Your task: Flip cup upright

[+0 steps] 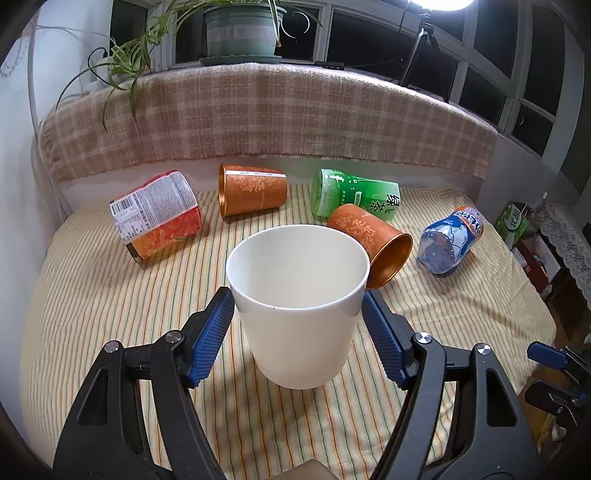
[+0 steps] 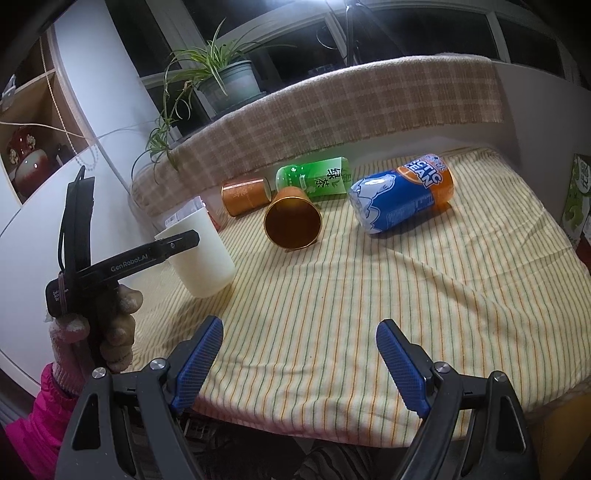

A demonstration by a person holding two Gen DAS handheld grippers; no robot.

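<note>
A white cup (image 1: 297,306) stands upright on the striped cloth (image 1: 110,314), mouth up. My left gripper (image 1: 297,295) has its blue pads (image 1: 214,332) on either side of the cup just below the rim; whether they press it or stand just off it I cannot tell. In the right wrist view the cup (image 2: 201,254) shows at the left with the left gripper's arm across it. My right gripper (image 2: 299,328) is open and empty above the cloth's near edge.
Lying on their sides behind the cup: two orange cups (image 1: 253,194) (image 1: 373,243), a green bottle (image 1: 354,197), a blue bottle (image 1: 452,240) and a red-orange pack (image 1: 157,216). A plaid-covered ledge (image 1: 258,118) with a potted plant (image 1: 240,31) runs along the back.
</note>
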